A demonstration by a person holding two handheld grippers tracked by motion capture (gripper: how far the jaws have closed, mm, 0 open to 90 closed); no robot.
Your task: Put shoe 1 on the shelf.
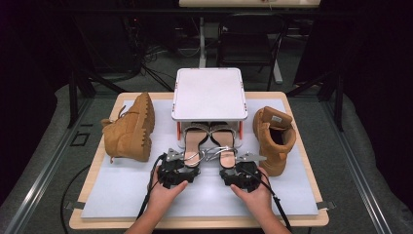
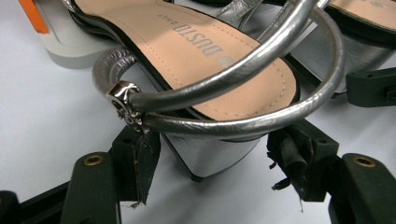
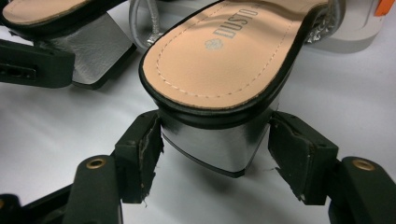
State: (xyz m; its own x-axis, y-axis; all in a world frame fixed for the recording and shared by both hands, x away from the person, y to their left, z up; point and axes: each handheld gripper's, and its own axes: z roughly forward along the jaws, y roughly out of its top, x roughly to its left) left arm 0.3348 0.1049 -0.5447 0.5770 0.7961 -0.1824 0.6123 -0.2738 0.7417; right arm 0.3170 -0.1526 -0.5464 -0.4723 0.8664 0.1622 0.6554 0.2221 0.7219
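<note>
**Both hand-held grippers positioned at sandal heels**

The left hand-held gripper (image 1: 182,163) sits at lower centre of the high view, at the heel of the left sandal (image 1: 194,141). In the left gripper view, its jaws stand apart on either side of the silver block heel (image 2: 212,156); contact with the heel sides cannot be confirmed.

The right hand-held gripper (image 1: 238,163) sits just beside it, at the heel of the right sandal (image 1: 223,140). In the right gripper view, the jaws flank the heel (image 3: 217,142), close to its sides.

Both sandals lie at frame centre, toes under the white rack (image 1: 209,92). A tan boot (image 1: 130,129) lies at left, another (image 1: 273,136) stands at right, all on the table (image 1: 122,192).
</note>
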